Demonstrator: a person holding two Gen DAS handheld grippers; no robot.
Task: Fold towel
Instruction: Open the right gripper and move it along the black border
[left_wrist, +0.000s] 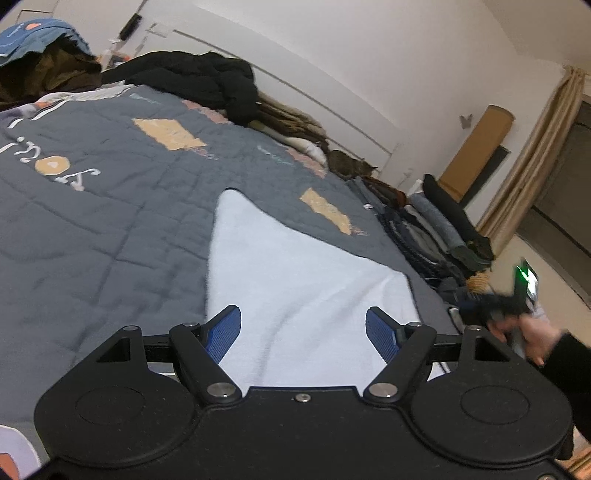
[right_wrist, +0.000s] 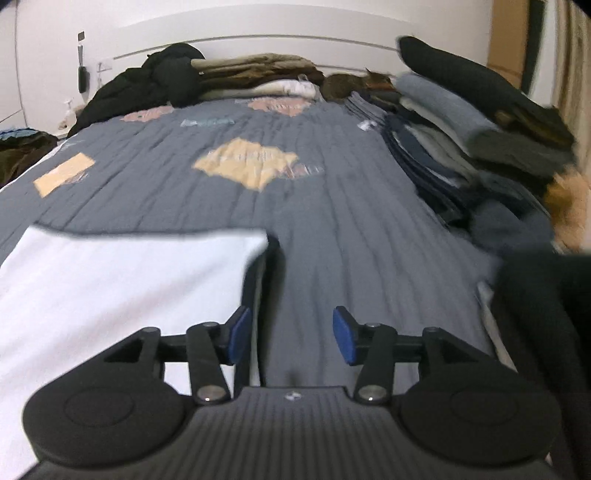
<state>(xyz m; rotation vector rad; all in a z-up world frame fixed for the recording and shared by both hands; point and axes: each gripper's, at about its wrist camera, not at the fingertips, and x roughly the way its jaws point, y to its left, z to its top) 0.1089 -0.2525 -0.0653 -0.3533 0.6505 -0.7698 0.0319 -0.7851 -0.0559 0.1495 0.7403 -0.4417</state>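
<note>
A white towel (left_wrist: 295, 280) lies spread flat on a grey quilted bedspread (left_wrist: 103, 206). My left gripper (left_wrist: 303, 334) hovers over the towel's near part, open, with nothing between its blue pads (left_wrist: 223, 332). In the right wrist view the towel (right_wrist: 122, 280) fills the lower left, its right edge running just past the left pad (right_wrist: 238, 334). My right gripper (right_wrist: 291, 336) is open over bare bedspread (right_wrist: 351, 229) beside that edge, holding nothing. The right gripper and the hand (left_wrist: 532, 332) holding it show blurred at the right of the left wrist view.
Stacks of folded clothes (right_wrist: 461, 140) line the bed's right side. A black jacket (left_wrist: 199, 79) and brown bedding (right_wrist: 258, 70) are piled at the headboard, with a tabby cat (left_wrist: 351, 166) beside them. A curtain (left_wrist: 535, 155) hangs at the right wall.
</note>
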